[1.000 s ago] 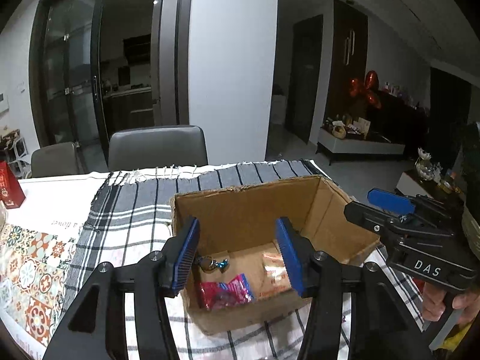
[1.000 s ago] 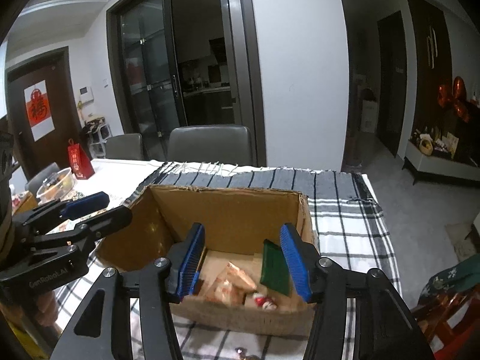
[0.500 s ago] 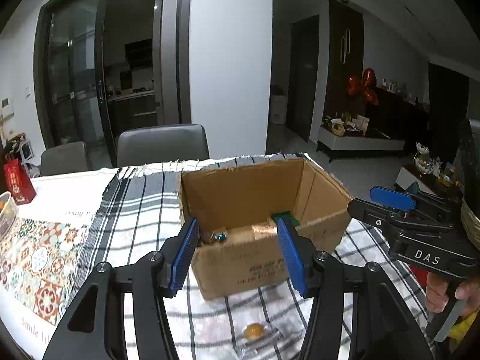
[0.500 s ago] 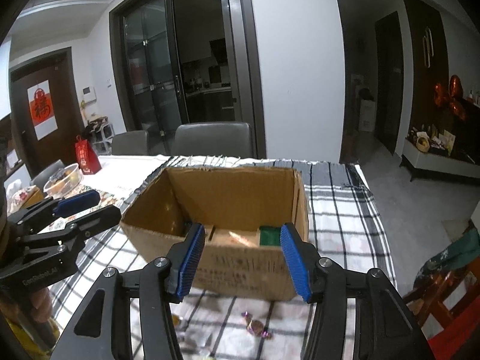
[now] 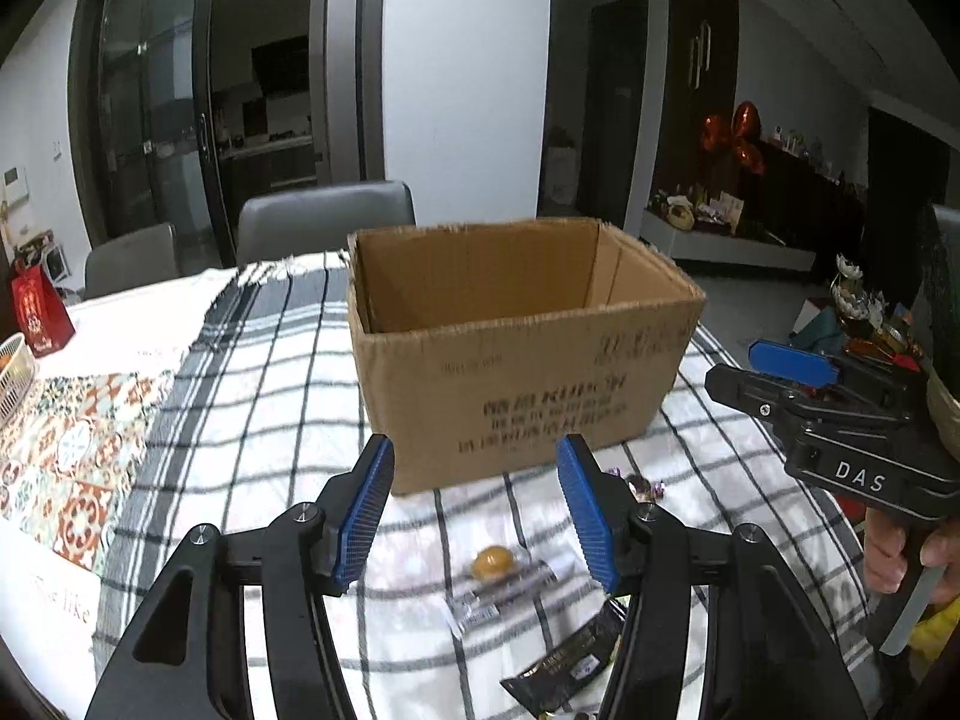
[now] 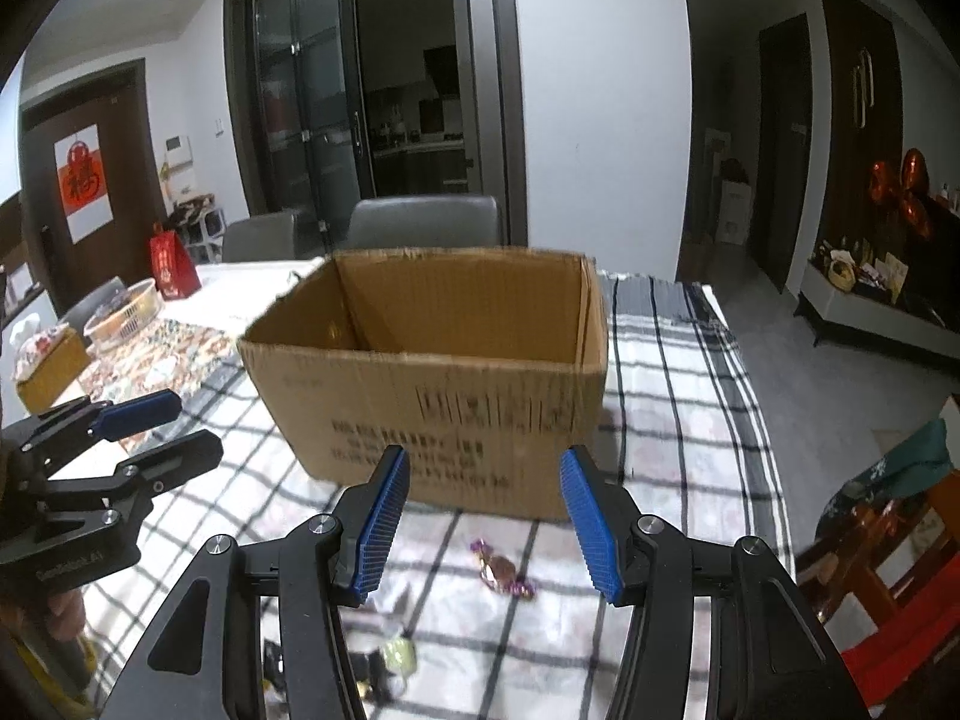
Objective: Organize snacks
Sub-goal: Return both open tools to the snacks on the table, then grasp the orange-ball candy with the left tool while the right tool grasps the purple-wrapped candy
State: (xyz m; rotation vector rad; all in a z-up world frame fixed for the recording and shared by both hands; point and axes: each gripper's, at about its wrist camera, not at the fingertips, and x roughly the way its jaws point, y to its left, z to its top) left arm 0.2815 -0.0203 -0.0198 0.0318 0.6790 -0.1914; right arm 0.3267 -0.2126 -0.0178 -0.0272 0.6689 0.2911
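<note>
left claw (image 5: 477, 516) part open, nothing between the pads. right claw (image 6: 483, 525) also part open and empty. both point down over the checked cloth (image 5: 252, 420) on the table, short of the box (image 5: 516, 354).

under the left claw: a clear wrapper with a round yellow sweet (image 5: 493, 562) just below and between the pads, a dark packet (image 5: 570, 660) nearer the bottom edge. under the right claw: a purple-wrapped candy (image 6: 501, 570) lying between the pads' line of sight, a pale green wrapped piece (image 6: 399, 654) lower left. none of these are touched.

box stands open-topped on the cloth beyond the loose snacks; its inside can't be seen from this angle, so contents not readable. in the left view the right claw (image 5: 792, 372) shows at the right edge with a hand (image 5: 906, 546) on its handle.

step, as i read it: reaching for the next loose snacks after a box visit. next move likely needs each claw lowered to the cloth, pads straddling a piece, yellow sweet for left and purple candy for right, then closing gently since the wrappers are thin and may slip, then carrying to the box.
</note>
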